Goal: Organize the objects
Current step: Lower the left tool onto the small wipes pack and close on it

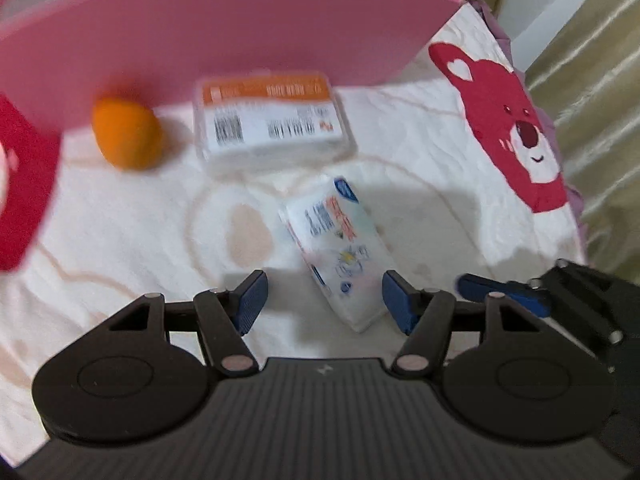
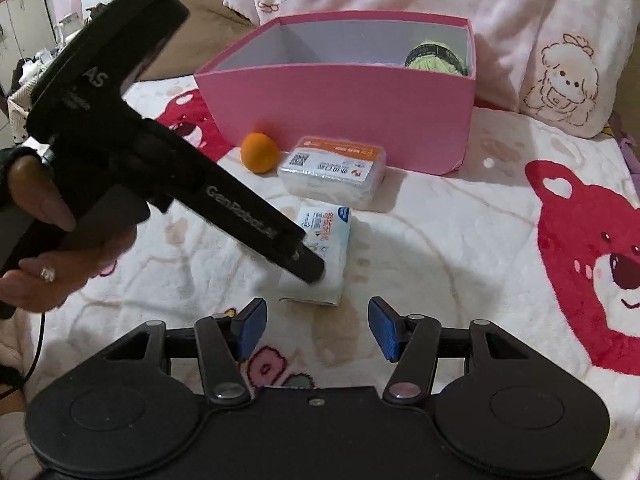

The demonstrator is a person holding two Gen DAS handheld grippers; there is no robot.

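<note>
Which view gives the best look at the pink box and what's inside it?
The right wrist view. It shows the whole pink box, open at the top, with a green item in the back right corner. The left wrist view shows only its blurred front wall from close by, with the inside barely visible.

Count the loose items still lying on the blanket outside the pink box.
3: an orange by the pink box front wall, a clear plastic case right of it, a tissue pack nearest the open left gripper. Others may be hidden.
</note>
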